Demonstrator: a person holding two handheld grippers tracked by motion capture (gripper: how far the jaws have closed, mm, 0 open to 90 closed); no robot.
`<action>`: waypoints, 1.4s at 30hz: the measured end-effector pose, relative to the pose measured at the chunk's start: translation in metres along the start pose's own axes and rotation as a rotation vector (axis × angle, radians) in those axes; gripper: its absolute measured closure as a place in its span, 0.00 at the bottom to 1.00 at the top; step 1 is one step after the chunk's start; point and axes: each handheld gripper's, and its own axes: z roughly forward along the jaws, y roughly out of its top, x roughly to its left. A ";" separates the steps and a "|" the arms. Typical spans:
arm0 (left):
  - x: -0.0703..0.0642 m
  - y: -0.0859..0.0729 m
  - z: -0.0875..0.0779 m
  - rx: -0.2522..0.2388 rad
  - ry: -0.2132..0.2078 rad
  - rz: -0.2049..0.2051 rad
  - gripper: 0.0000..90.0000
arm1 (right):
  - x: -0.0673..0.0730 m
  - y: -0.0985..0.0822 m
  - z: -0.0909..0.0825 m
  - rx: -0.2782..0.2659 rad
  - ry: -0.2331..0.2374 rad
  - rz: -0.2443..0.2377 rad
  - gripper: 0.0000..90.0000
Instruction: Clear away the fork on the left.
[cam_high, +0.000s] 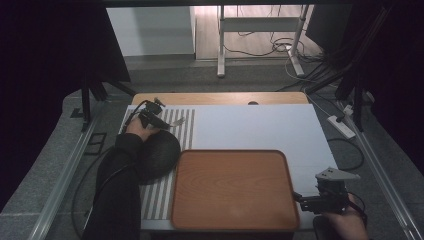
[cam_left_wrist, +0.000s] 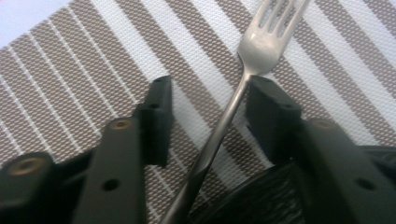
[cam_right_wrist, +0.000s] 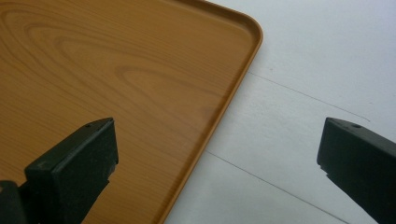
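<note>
1. High view: the left claw is at the far left of the tabletop, over the striped placemat, and the silver fork lies on that mat just to its right. A dark round bowl sits on the mat nearer the person, partly under the left forearm. The wooden tray takes the near middle, bare. The right claw hovers at the tray's near right corner. My reading is that picking up the fork is the step in hand.

2. Left gripper view: the left claw is spread partway, with the fork running up between the jaws. The handle passes close to the right-hand jaw, perhaps touching it, and a clear gap remains to the other jaw, so nothing is gripped yet. The tines point away, past the jaw tips. The bowl's rim shows at the bottom, beside the handle.
   - To do this well, centre the handle between the jaws before closing, so that it isn't pushed sideways.
   - Bring the tips down to the mat, since the thin handle lies flat.
   - Close on the neck just below the tines, then lift straight up, away from the bowl.

3. Right gripper view: the right claw is wide open and holds nothing, straddling the tray's edge, one jaw over the wood and the other over the white tabletop. It is best left waiting there, well apart from the fork.
</note>
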 end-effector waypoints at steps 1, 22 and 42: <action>0.002 -0.001 -0.001 -0.004 -0.001 0.000 0.66 | 0.000 0.000 0.000 0.000 0.000 0.000 0.00; 0.016 -0.012 -0.011 -0.009 0.002 0.059 0.95 | 0.000 0.000 0.000 -0.001 0.000 0.000 0.00; 0.028 -0.027 -0.056 0.032 0.016 0.031 0.95 | 0.000 0.000 0.000 0.001 -0.002 -0.003 0.00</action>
